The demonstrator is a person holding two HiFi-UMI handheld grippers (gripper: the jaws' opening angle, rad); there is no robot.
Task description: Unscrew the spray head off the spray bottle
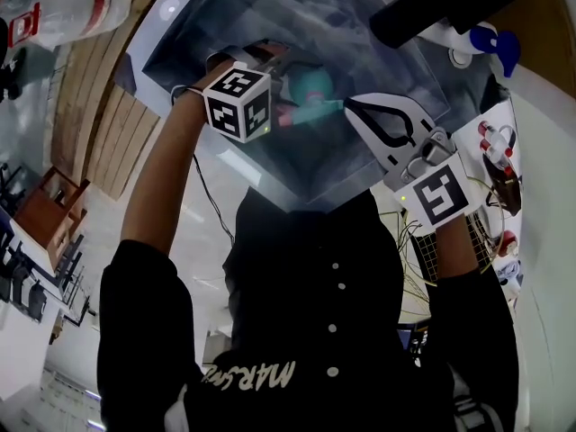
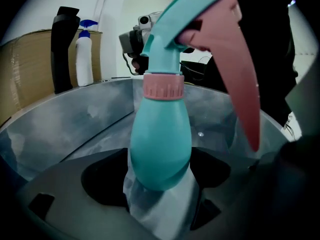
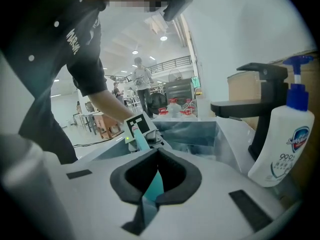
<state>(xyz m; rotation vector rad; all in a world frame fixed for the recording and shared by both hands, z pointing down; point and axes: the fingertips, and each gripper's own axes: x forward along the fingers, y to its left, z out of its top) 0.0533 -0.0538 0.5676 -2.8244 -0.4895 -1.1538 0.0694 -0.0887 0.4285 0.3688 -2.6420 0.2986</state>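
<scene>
Left gripper (image 2: 159, 183) stands wide open around the teal body of the spray bottle (image 2: 161, 139) in the steel sink (image 2: 75, 119), and we see no pad pressing. Our right gripper (image 3: 158, 156) is closed and empty, near it. We judge nothing is unscrewed yet: the spray head (image 2: 200, 14) still sits on its pink collar (image 2: 163, 86).

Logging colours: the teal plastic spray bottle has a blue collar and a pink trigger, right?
No. The ribbed collar on the teal plastic spray bottle is pink, not blue; the trigger is pink as stated. The left gripper view shows this.
</scene>
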